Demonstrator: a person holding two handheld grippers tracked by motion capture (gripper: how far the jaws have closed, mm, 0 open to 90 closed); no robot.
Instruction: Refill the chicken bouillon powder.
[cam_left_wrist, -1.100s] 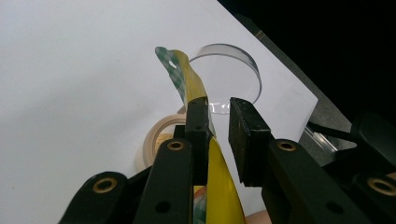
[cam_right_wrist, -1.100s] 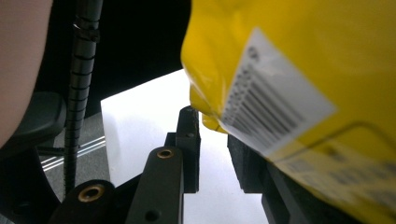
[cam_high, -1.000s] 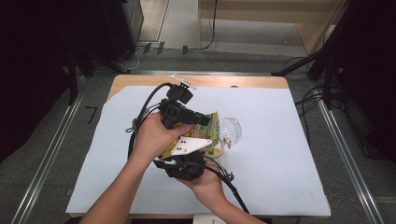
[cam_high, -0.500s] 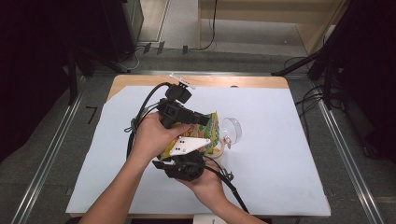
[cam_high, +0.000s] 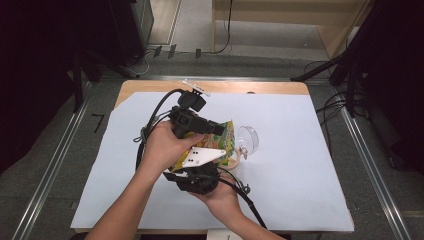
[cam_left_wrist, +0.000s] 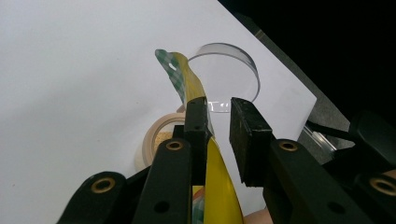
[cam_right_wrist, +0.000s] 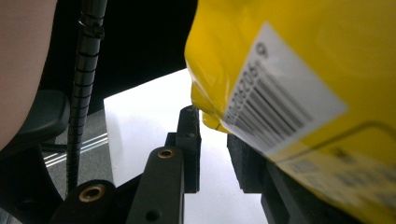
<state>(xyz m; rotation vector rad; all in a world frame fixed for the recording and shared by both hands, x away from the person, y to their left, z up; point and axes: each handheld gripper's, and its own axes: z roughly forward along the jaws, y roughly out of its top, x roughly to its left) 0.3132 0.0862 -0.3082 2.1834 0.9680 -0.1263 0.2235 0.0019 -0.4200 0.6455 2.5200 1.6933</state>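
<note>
Both claws met over the middle of the white-covered desk in the high view: the left claw, gripped in the left hand, reached rightward from the far side onto the top of a yellow snack bag, and the right claw, held in the right hand, came up at the bag's near edge under its grey plate. Just right of the bag lay a clear plastic cup on its side. From the left gripper view, the left claw stood slightly parted with the bag's thin edge lying against the left jaw's pad and a gap open beside the right jaw; beyond it were the cup and a roll of tape on the desk. From the right gripper view, the right claw also stood slightly parted, the bag with its barcode label covering the right jaw, so whether it pinched the bag I could not tell.
</note>
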